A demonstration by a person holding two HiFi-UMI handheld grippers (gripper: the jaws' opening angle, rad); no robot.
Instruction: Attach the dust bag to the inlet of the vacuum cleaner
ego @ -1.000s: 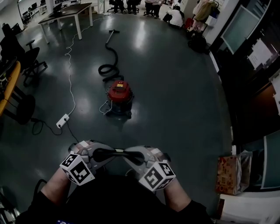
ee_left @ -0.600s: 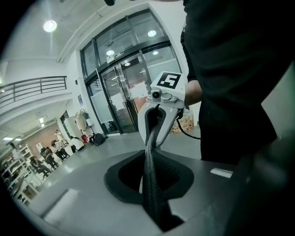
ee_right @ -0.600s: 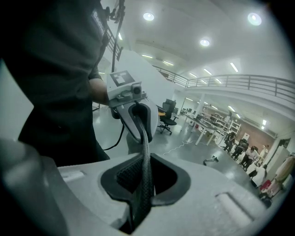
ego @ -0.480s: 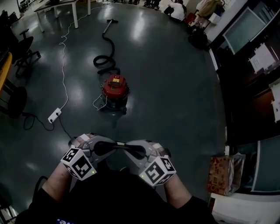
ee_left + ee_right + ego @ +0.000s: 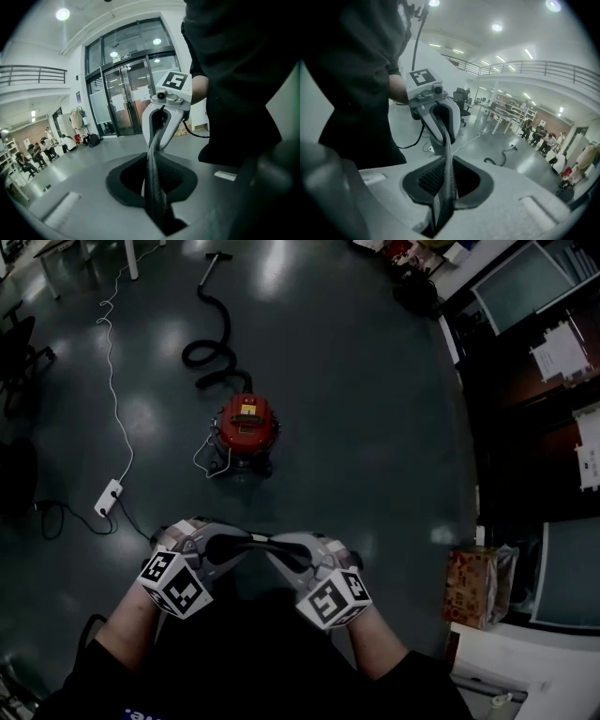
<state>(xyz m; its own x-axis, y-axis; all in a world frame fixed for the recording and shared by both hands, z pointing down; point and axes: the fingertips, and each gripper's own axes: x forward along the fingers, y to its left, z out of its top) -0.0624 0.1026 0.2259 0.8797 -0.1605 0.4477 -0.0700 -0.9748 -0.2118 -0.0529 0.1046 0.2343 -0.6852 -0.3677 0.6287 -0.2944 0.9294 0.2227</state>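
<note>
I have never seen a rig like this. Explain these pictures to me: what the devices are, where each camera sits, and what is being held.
There is no robot here. A person holds a hand-held gripper in each hand. The wide picture comes from a camera on the person's head, looking down at the floor. In it the left hand-held gripper and the right hand-held gripper face each other; the patterned cubes are part of them. The other two pictures come from a camera riding on each gripper, looking along its jaws, so each shows the opposite gripper. Both are shut on what looks like the dust bag, a dark woven strip stretched between them. On the floor ahead are a red vacuum cleaner, its black hose, and a power strip.
</note>
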